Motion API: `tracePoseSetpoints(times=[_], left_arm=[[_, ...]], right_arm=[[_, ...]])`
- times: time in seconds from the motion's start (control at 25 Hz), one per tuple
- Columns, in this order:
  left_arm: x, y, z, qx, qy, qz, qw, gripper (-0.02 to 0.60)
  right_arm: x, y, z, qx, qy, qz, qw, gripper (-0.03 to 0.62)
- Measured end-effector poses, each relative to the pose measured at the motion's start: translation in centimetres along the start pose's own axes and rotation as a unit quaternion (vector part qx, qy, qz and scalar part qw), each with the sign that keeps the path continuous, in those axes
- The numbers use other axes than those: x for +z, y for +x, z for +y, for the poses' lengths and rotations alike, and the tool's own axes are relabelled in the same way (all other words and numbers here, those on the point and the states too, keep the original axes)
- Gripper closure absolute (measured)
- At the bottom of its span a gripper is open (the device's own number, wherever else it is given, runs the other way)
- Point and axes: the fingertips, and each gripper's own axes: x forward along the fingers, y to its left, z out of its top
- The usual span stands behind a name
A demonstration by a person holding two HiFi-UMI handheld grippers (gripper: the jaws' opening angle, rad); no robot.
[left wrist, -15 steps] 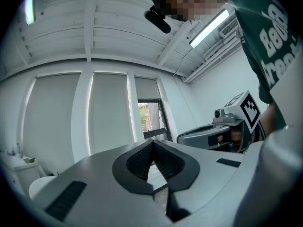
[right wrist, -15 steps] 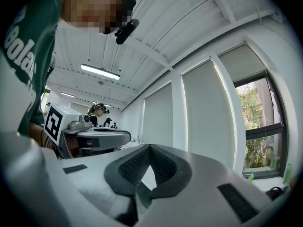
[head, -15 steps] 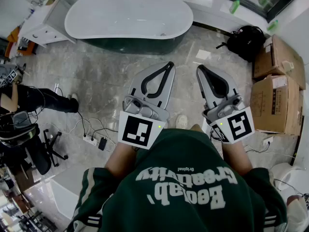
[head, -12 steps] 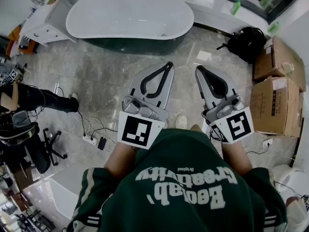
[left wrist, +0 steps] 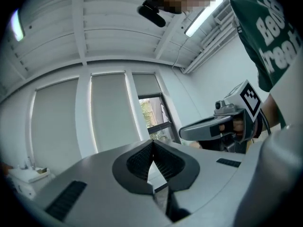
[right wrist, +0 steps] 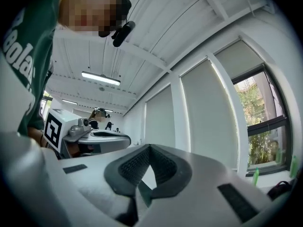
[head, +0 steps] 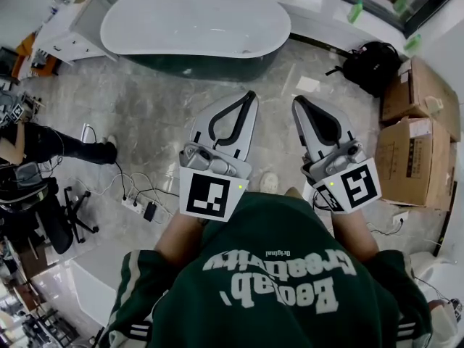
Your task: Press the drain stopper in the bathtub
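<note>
A white oval bathtub point(head: 196, 22) with a dark outer wall stands across the marble floor at the top of the head view. Its drain stopper cannot be made out from here. My left gripper point(head: 251, 95) and right gripper point(head: 296, 101) are held side by side at chest height, well short of the tub, tips pointing toward it. Both are shut with nothing between the jaws. In the left gripper view the left gripper point(left wrist: 152, 142) has its tips touching, aimed up at windows, and the right gripper point(left wrist: 215, 126) shows beside it. In the right gripper view the right gripper point(right wrist: 150, 147) is likewise shut.
A white cabinet point(head: 69, 31) stands left of the tub. Cardboard boxes point(head: 420, 125) and a black backpack point(head: 371, 62) lie at the right. A seated person's leg point(head: 65, 145), a chair base point(head: 72, 220) and a power strip with cables point(head: 138, 207) occupy the floor at left.
The view has shifted slightly, so the tub sits a little further right and higher. Both grippers stay shut and level, edged a little upward in the frame. The person's leg at left has drawn back.
</note>
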Motion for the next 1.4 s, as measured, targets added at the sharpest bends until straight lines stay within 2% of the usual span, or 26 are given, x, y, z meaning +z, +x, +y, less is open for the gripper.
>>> tracePoseSetpoints(times=[0.08,0.2,0.36,0.64,1.16,1.4], left_arm=[[0.2,0.4,-0.5,0.015,0.018,-0.001,0.9997,0.577],[0.5,0.9,-1.2,0.034,0.018,-0.003,0.9992,0.577],[1.2,1.6,-2.5,0.041,0.028,-0.012,0.9987,0.577],[1.8,2.3,-3.9,0.019,-0.006,-0.017,0.9997,0.577],[0.2,4.0,-2.2,0.042,-0.036,-0.007,0.9984,0.577],[-1.0,6.0,-0.8,0.044,-0.031,-0.008,0.9985,0.577]], right_arm=[[-0.5,-0.6,-0.4,0.002,0.002,0.004,1.000,0.580],[-1.0,-1.3,-1.1,0.005,0.002,0.007,1.000,0.580],[-1.2,-2.2,-1.8,0.006,0.005,0.004,1.000,0.580],[-1.3,-3.1,-2.4,0.011,0.009,-0.003,1.000,0.580],[-2.9,-1.9,-4.3,0.029,0.021,0.001,0.999,0.580],[-3.8,0.0,-5.8,0.033,0.020,0.000,0.999,0.580]])
